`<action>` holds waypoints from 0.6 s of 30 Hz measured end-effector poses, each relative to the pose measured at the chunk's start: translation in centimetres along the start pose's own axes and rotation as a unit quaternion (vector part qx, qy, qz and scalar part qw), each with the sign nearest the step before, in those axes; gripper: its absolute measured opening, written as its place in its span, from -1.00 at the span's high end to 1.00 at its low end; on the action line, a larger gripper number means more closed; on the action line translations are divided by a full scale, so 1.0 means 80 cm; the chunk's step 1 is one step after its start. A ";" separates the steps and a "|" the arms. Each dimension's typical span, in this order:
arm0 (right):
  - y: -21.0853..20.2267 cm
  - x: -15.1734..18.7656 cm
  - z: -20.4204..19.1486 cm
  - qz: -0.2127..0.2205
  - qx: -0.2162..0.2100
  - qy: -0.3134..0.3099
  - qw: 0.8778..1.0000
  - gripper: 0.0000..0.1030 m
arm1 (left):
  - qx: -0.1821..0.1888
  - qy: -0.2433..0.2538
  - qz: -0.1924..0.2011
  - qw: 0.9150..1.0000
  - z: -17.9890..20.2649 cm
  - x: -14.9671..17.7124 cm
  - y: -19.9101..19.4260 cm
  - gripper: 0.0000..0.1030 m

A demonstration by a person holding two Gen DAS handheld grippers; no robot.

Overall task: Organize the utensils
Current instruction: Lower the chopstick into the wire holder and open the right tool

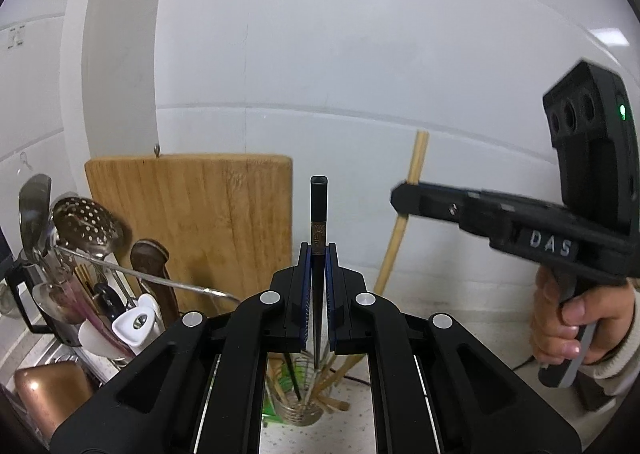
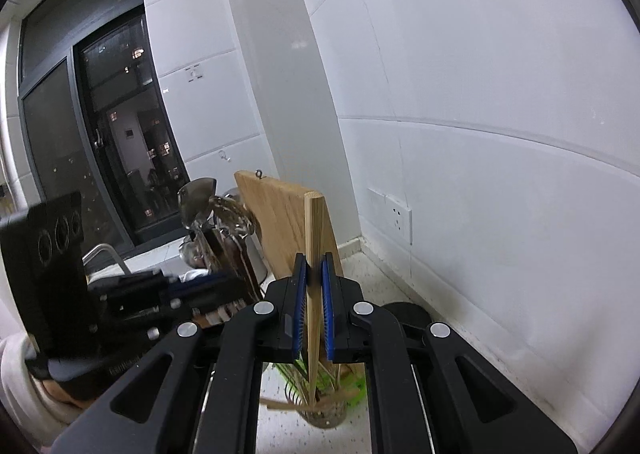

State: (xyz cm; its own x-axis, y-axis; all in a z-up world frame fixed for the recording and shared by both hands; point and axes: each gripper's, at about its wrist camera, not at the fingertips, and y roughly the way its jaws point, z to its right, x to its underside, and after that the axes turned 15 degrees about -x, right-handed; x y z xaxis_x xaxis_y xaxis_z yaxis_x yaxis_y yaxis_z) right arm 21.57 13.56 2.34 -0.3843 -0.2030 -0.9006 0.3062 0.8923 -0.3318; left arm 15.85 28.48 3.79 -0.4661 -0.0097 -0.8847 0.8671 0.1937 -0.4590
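Note:
My left gripper (image 1: 319, 254) is shut on a black chopstick (image 1: 319, 206) that stands upright, its lower end down in a wire utensil cup (image 1: 298, 406) holding several wooden chopsticks. My right gripper (image 2: 314, 266) is shut on a pair of wooden chopsticks (image 2: 313, 230), upright above the same wire cup (image 2: 324, 410). In the left wrist view the right gripper (image 1: 404, 196) shows at the right, clamped on the wooden chopsticks (image 1: 416, 158). The left gripper (image 2: 192, 290) shows blurred at the left of the right wrist view.
A wooden cutting board (image 1: 192, 226) leans on the tiled wall. A utensil holder (image 1: 72, 286) with a slotted ladle (image 1: 88, 222), spoons and a knife stands at the left. A wall socket (image 2: 394, 214) is at the right. A dark window (image 2: 100, 142) is far left.

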 end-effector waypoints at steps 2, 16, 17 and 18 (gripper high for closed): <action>0.018 -0.001 0.001 -0.003 0.002 0.004 1.000 0.91 | -0.002 0.002 -0.004 1.000 -0.003 0.005 0.008 0.89; 0.071 0.040 0.033 -0.035 0.028 0.030 0.999 0.91 | 0.002 0.044 -0.010 0.999 0.003 0.052 0.056 0.89; 0.073 0.043 0.034 -0.037 0.028 0.031 0.998 0.91 | 0.002 0.045 -0.010 0.999 0.004 0.055 0.058 0.89; 0.076 0.045 0.035 -0.039 0.027 0.032 0.998 0.91 | 0.004 0.045 -0.009 0.999 0.004 0.058 0.059 0.89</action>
State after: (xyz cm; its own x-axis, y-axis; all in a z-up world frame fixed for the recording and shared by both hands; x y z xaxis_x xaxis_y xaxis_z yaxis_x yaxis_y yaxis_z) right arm 24.47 17.14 -3.70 -0.4638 -0.2434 -0.8519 0.3194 0.8509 -0.4170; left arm 17.85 29.02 -2.54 -0.4956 0.0759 -0.8652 0.8594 0.1870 -0.4758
